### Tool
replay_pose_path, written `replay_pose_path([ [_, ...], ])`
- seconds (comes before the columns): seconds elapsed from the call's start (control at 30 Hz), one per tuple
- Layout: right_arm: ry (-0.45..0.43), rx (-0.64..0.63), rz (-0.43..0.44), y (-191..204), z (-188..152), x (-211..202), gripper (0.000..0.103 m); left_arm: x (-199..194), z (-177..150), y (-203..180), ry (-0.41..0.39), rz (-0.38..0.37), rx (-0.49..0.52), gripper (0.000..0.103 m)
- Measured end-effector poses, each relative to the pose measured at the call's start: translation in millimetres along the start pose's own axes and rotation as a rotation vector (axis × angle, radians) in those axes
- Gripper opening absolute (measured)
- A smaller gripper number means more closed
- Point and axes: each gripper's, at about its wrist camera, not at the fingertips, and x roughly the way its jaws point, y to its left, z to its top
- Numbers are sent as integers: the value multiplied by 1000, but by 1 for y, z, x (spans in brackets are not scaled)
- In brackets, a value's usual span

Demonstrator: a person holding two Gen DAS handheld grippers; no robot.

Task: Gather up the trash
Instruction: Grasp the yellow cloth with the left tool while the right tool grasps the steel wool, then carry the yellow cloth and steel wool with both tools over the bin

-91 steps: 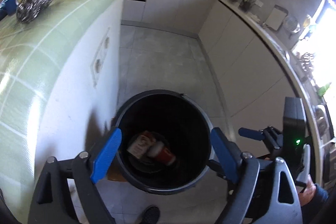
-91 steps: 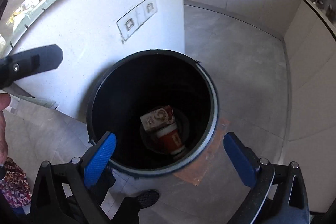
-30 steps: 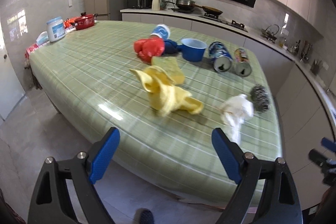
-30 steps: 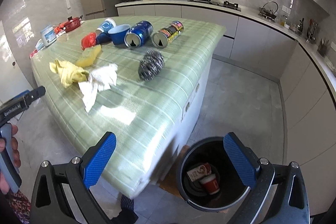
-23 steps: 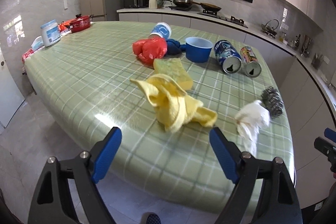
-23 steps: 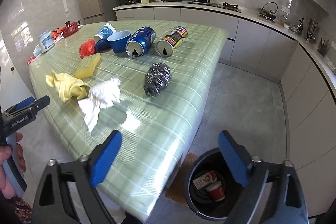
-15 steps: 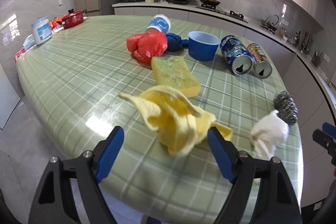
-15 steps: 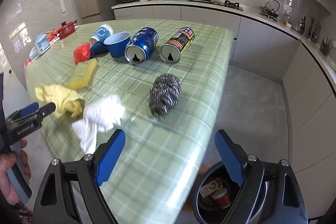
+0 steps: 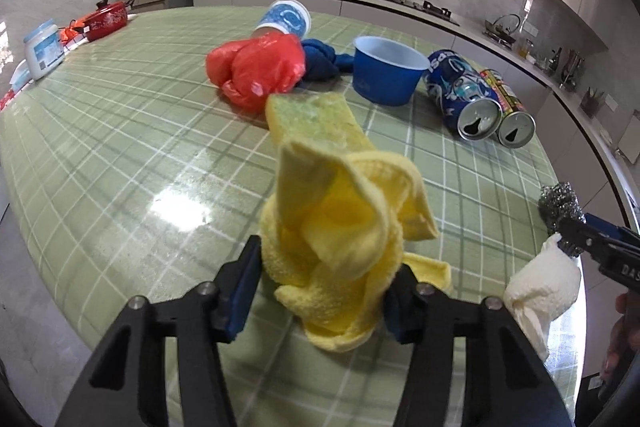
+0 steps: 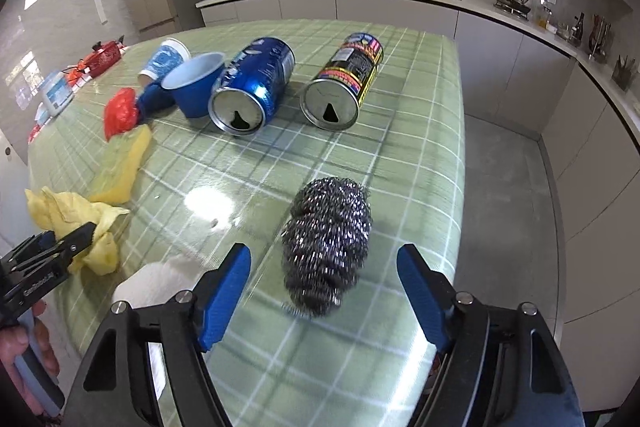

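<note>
The yellow cloth [image 9: 344, 239] is being bracketed by the left gripper [image 9: 320, 291]; jaws have just been closing, pads at or nearly at the bundle, a firm pinch not confirmable. The steel wool scourer [image 10: 326, 247] is being straddled by the right gripper [image 10: 324, 291]; its jaws have also been closing, but clear gaps are being left on both sides, nothing held. Both items are lying on the green checked tabletop [image 10: 420, 155] near its edge. Advice: the cloth's bulk is best squeezed, not a loose flap; the scourer centred before closing. Both grippers are being pitched steeply downward.
</note>
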Motion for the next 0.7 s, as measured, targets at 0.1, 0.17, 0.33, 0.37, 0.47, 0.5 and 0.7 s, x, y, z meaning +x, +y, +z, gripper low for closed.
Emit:
replay_pose_path([
  [0.1,18,7,-8,-1,2,11,66,1,2,0,0,-21,8,47],
  [0.17,37,10,-4,-2,2,18,47,-1,2,-1,-6,-20,12,42],
  [0.33,26,10,5,-3,-1,18,43,-11,2,-1,-33,-39,5,40],
  [0.37,22,13,8,-3,-2,16,43,-14,2,-2,-40,-40,4,40],
  [0.47,15,16,16,-6,-5,10,43,-25,3,-6,-62,-36,7,40],
  [0.5,10,19,17,-8,-6,8,43,-28,3,-7,-70,-31,9,40],
  [0.7,-12,31,22,-20,-7,-10,43,-42,3,-17,-95,-23,11,40],
])
